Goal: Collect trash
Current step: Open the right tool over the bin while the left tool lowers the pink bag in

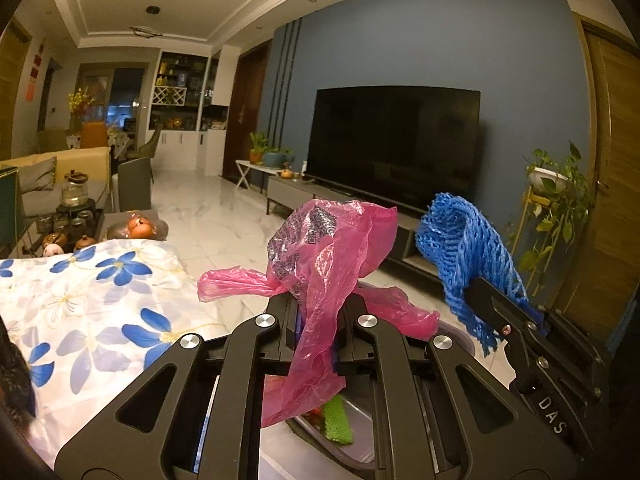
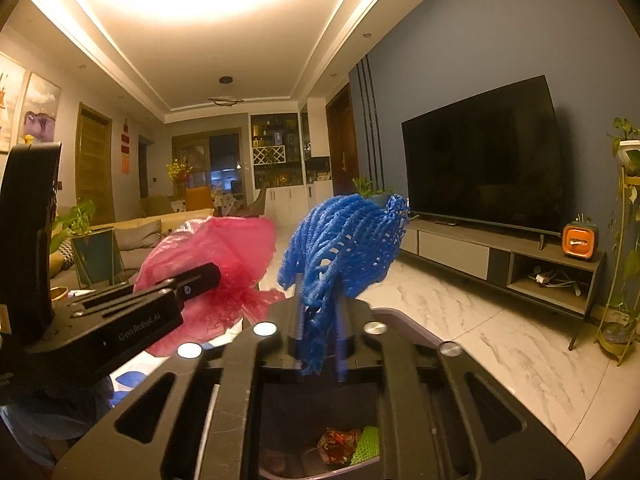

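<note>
Left hand-held gripper (image 1: 316, 312) clamped on crumpled pink thin-plastic bag (image 1: 320, 248) — bag held up in the air, loose tail drooping through the linkage. Right hand-held gripper (image 2: 320, 320) pinched on blue foam fruit-net sleeve (image 2: 344, 240), raised likewise. Both near weightless, soft, nothing fragile; film slick and flappy, best taken at a bunched fold — net springy, grippy, fine anywhere. Dark open-top trash bin (image 2: 404, 320) directly below both, red wrapper (image 2: 336, 442) and green foam net (image 2: 366, 442) already inside. White blue-flowered cloth on the bench (image 1: 92, 296) just left of the bin; marble floor open to the right. Likely snag: pink tail catching on linkage at release.
</note>
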Available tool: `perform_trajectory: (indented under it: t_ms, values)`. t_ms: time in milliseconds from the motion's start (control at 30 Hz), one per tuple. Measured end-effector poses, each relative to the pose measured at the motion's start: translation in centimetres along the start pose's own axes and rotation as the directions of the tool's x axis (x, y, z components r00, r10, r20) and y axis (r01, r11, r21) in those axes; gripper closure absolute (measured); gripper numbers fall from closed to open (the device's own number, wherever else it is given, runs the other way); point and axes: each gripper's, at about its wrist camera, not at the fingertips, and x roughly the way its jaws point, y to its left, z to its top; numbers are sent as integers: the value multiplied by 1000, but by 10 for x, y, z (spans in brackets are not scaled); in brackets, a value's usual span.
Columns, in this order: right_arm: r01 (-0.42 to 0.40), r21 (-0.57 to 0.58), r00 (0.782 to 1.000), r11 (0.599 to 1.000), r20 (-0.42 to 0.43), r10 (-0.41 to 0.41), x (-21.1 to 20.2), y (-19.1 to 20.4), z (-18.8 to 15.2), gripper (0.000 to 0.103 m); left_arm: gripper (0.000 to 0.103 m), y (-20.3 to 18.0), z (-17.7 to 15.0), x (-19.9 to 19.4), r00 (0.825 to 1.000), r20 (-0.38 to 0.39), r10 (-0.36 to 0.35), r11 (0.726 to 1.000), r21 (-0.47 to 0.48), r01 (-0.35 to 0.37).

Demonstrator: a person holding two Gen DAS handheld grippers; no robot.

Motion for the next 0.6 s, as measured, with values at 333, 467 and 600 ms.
perform_trajectory:
  t_ms: [333,467,600]
  values:
    - [26,9,1000,1000,1,-26,0,-3,-1,69,56,2,-10,15,999,-30,-22,1000,6,23]
    - [32,13,999,999,2,-32,-2,-3,-1,68,44,5,-13,13,999,-32,-19,1000,-7,19]
    - [39,25,999,999,7,-39,-6,-4,1,58,33,6,-13,7,999,-21,-32,999,-13,32]
